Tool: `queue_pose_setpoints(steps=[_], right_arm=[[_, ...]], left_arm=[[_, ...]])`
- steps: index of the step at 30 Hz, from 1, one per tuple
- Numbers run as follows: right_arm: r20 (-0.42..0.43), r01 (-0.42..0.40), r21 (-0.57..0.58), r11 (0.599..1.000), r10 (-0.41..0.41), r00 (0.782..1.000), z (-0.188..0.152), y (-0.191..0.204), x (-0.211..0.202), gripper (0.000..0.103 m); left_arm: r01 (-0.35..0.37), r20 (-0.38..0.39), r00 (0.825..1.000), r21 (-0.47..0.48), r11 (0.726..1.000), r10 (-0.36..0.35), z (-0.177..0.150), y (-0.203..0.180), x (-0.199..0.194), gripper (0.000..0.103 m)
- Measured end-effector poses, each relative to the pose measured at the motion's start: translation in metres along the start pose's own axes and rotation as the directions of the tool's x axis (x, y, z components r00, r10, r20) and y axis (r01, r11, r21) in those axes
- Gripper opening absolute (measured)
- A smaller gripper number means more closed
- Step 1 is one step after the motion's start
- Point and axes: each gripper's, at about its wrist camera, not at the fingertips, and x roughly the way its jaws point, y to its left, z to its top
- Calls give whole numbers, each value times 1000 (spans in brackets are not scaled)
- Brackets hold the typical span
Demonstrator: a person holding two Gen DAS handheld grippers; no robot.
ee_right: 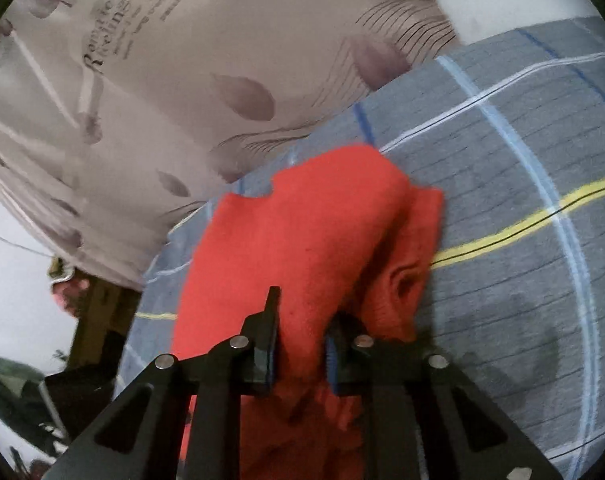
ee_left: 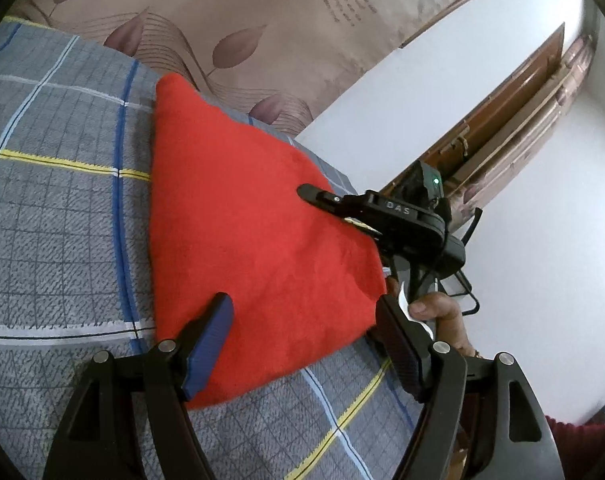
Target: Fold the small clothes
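Cloth: red fleece cloth (ee_left: 258, 236) lies on the plaid sheet (ee_left: 62, 208) of a bed, spread flat over most of its area, one corner toward the leaf-print curtain (ee_left: 242, 20).
Placement: flat bedding gives a broad surface for folding; the cloth sits near the bed's edge, within reach of both tools.
Right edge: bunched and raised, as the right wrist view shows, where the right gripper (ee_right: 302, 344) pinches a ridge of the fabric (ee_right: 314, 240) between its pads.
Right claw: clenched on the cloth, jaws narrow with red fabric filling the gap, probably to carry that edge over into a fold.
Right pose: tool (ee_left: 398, 224) angled downward across the cloth's far side, tip low over the fabric, held from below by a hand (ee_left: 438, 312).
Left claw: released, the left gripper (ee_left: 306, 344) standing wide with the near corner of the cloth between its fingers but not pressed.
Left pose: tilted slightly down, low over the bed, straddling the cloth's near edge, likely placed to take it or pin it.
Backdrop: white wall (ee_left: 542, 280) and wooden door frame (ee_left: 502, 92) beyond the bed.
Stage: judged early, no finished fold yet visible.
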Motion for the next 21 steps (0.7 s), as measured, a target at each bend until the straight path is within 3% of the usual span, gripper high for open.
queue_pose_setpoints(steps=[5, 10, 13, 14, 16, 17, 21], right_arm=[[80, -81, 68, 994, 76, 994, -14, -4, -34, 38], [85, -89, -51, 995, 93, 992, -58, 29, -77, 42], [43, -37, -125, 992, 42, 998, -75, 50, -72, 42], [23, -21, -137, 990, 24, 999, -78, 53, -65, 41], [-24, 53, -159, 986, -57, 998, -85, 53, -52, 8], [-40, 85, -150, 985, -92, 995, -88, 50, -47, 7], [-31, 105, -38, 994, -106, 994, -102, 17, -63, 5]], left_arm=[[2, 2, 1000, -10, 1000, -2, 1, 2, 2, 75], [6, -1, 1000, -13, 1000, -6, 1, 2, 3, 76], [6, 1, 1000, -17, 1000, -6, 0, 3, 1, 76], [5, 2, 1000, -17, 1000, -5, 0, 4, 1, 76], [-2, 4, 1000, -16, 1000, 2, -1, 3, 1, 76], [-5, 6, 1000, -16, 1000, 5, -1, 3, 0, 76], [-3, 4, 1000, -18, 1000, 3, -2, 3, 1, 76]])
